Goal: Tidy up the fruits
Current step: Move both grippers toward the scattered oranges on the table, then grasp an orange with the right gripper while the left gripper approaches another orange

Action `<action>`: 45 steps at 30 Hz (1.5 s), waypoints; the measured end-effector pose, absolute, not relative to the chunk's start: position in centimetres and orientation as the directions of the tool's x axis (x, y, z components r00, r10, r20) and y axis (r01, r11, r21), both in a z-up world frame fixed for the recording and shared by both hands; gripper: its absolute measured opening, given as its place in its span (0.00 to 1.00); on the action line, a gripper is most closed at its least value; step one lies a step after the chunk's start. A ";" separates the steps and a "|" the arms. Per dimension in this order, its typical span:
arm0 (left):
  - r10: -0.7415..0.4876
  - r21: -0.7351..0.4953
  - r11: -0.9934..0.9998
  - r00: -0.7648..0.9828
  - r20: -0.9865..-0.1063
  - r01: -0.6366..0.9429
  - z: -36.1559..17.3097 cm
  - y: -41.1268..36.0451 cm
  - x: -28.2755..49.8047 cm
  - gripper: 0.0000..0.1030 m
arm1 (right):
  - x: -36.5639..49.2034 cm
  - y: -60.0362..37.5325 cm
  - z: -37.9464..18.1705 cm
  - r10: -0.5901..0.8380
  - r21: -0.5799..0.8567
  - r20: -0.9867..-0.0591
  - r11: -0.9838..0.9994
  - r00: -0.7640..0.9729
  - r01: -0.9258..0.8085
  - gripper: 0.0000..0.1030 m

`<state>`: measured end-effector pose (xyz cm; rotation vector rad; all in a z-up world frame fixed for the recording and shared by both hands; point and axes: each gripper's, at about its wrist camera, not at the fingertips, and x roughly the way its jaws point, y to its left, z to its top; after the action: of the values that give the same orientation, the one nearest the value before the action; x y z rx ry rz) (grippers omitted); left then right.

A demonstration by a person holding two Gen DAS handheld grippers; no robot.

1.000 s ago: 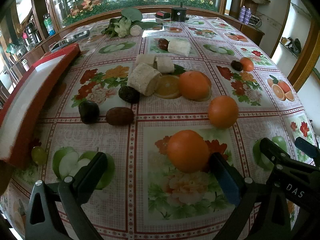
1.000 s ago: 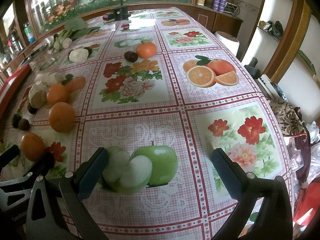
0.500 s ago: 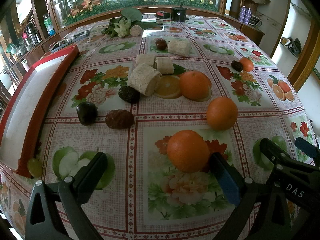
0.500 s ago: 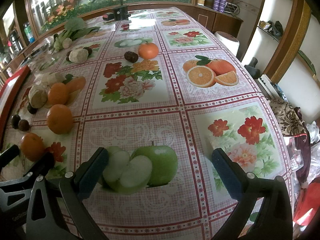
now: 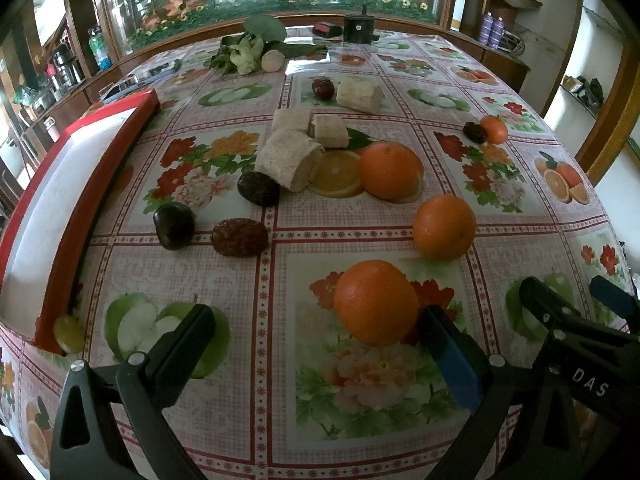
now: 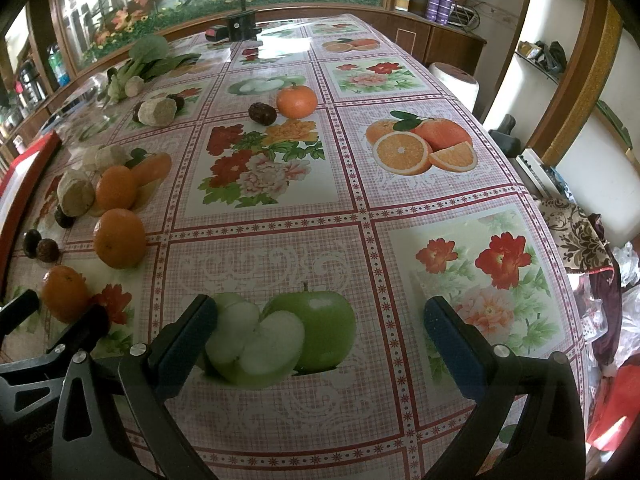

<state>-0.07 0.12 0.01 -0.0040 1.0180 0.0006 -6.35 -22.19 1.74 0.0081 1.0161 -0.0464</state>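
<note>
The left tongs (image 5: 316, 344) are spread wide and grasp nothing, low over the bench (image 5: 360, 236) with its flower-and-fruit patterned cloth; the nearest orange (image 5: 374, 302) sits on the cloth between their tips, closer to the blue-padded right finger (image 5: 452, 356), though contact cannot be judged; a 2nd orange (image 5: 444, 227) lies just beyond it and a 3rd orange (image 5: 390, 170) farther on, over a printed orange slice; a small tangerine (image 5: 494, 129) sits far right, touching a dark date (image 5: 475, 132); 3 dark fruits (image 5: 240, 237) lie left of centre, near pale cut stem chunks (image 5: 289, 159); another chunk (image 5: 360, 96) with a reddish date (image 5: 323, 88) lies farther back; a red-rimmed tray (image 5: 60, 240) runs along the left edge, with a green grape (image 5: 69, 334) at its near corner; leafy greens (image 5: 248, 50) rest at the far end.

The right tongs (image 6: 320, 330) are likewise released and hold nothing, hovering over a printed green apple; in this view the 3 oranges line up along the left side, the nearest one beside the left tool's black frame.
</note>
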 end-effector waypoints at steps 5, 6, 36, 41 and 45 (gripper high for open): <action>-0.001 -0.002 1.000 0.524 -0.852 -0.002 0.0 0.1 -0.1 1.00 | -6.4 -22.1 1.7 -0.033 -0.013 -0.850 0.999 0.525 0.043 1.00; 0.002 -0.002 1.000 0.524 -0.852 -0.005 0.0 0.1 -0.1 1.00 | -6.4 -22.2 1.8 -0.033 -0.015 -0.850 0.999 0.525 0.038 1.00; -0.146 -0.041 0.978 0.537 -0.831 0.202 3.7 8.8 -5.3 1.00 | -4.8 -15.7 4.2 0.134 0.017 -0.851 0.973 0.507 -0.229 0.97; -0.162 -0.049 0.974 0.526 -0.835 0.221 3.6 8.2 -5.5 1.00 | -3.6 -14.5 3.7 0.162 0.032 -0.865 0.962 0.475 -0.270 0.85; -0.176 -0.066 0.973 0.520 -0.836 0.223 3.7 7.9 -5.5 1.00 | -2.8 -14.2 3.1 0.223 0.101 -0.875 0.952 0.429 -0.289 0.64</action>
<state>-5.47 7.89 3.69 0.0514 0.9959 -0.2395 -2.84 -14.25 3.07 -0.0680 1.0815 0.3192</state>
